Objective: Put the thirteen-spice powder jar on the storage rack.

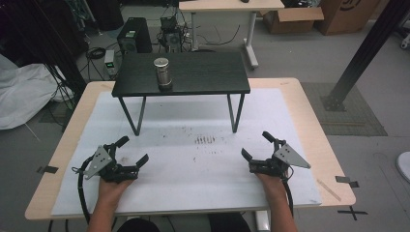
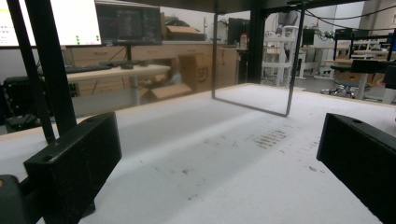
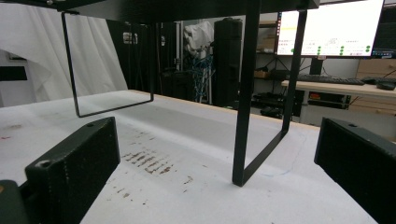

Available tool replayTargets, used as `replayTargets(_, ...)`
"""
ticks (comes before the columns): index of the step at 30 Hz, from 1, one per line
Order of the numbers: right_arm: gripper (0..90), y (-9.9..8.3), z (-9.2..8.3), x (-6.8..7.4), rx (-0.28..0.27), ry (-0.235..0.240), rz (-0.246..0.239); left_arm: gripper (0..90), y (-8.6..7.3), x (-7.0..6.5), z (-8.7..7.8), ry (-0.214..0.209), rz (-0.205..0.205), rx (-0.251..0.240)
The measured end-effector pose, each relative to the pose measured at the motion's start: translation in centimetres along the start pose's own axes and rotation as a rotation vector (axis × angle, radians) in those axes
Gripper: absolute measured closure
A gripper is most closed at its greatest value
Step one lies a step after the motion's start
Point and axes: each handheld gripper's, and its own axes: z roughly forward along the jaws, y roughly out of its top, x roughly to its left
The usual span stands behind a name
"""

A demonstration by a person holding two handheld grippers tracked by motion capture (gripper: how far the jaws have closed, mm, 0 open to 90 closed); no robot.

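Observation:
A silver metal cylinder (image 1: 162, 73) stands upright on a small black raised table (image 1: 203, 72) at the far side of the white mat (image 1: 193, 159). My left gripper (image 1: 132, 151) rests on the mat at the near left, open, with nothing between its jaws. My right gripper (image 1: 257, 144) rests at the near right, also open and empty. In the left gripper view the left gripper (image 2: 210, 163) faces the raised table's thin leg frame (image 2: 289, 65). The right gripper (image 3: 210, 163) in its own view looks at the black leg frame (image 3: 245, 107) close ahead.
The wooden tabletop (image 1: 309, 125) carries the mat, which has dark smudges (image 1: 205, 140) at its middle. Tape strips (image 1: 347, 180) lie at the near right edge. Beyond the table are a computer tower (image 1: 135, 35), cables, a desk (image 1: 232, 6) and cardboard boxes (image 1: 295, 18).

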Motion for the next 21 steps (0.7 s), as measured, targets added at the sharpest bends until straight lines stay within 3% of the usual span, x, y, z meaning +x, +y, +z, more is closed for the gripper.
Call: replayTargets(21,0.0,-0.01,-0.02,-0.05,0.0,0.003,0.005,0.2,-0.02,-0.08,-0.04,0.012,0.003,-0.004)
